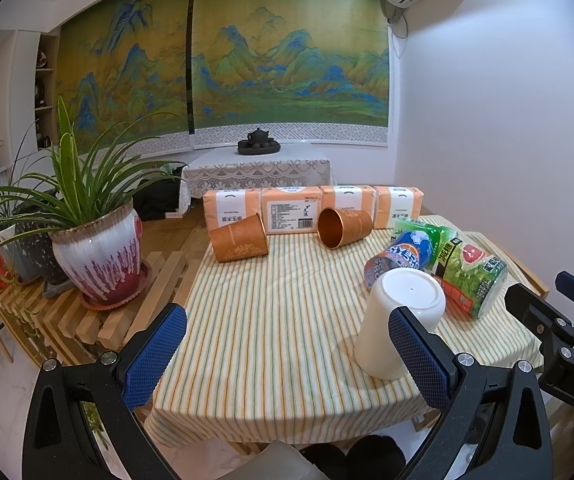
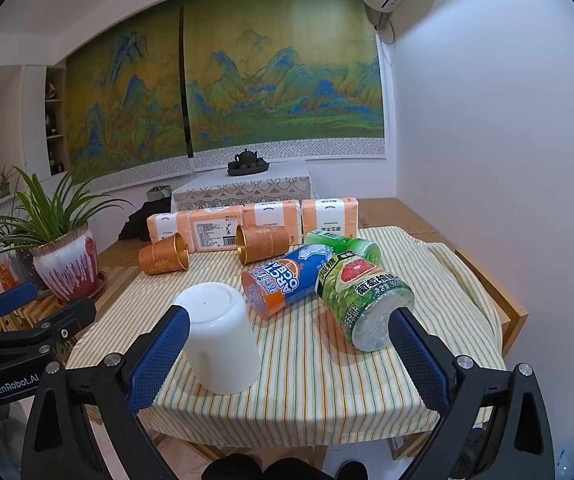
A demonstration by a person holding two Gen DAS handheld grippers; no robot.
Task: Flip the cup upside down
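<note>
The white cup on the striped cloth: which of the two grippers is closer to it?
About equal. The white cup sits between them, off the left gripper's right finger and the right gripper's left finger.

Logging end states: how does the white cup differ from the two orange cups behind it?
The white cup stands mouth down, base up; the orange cups lie on their sides, mouths showing. The white cup is plain, the orange cups patterned. The white cup is nearer the claws. All rest on the striped cloth, ungripped.
</note>
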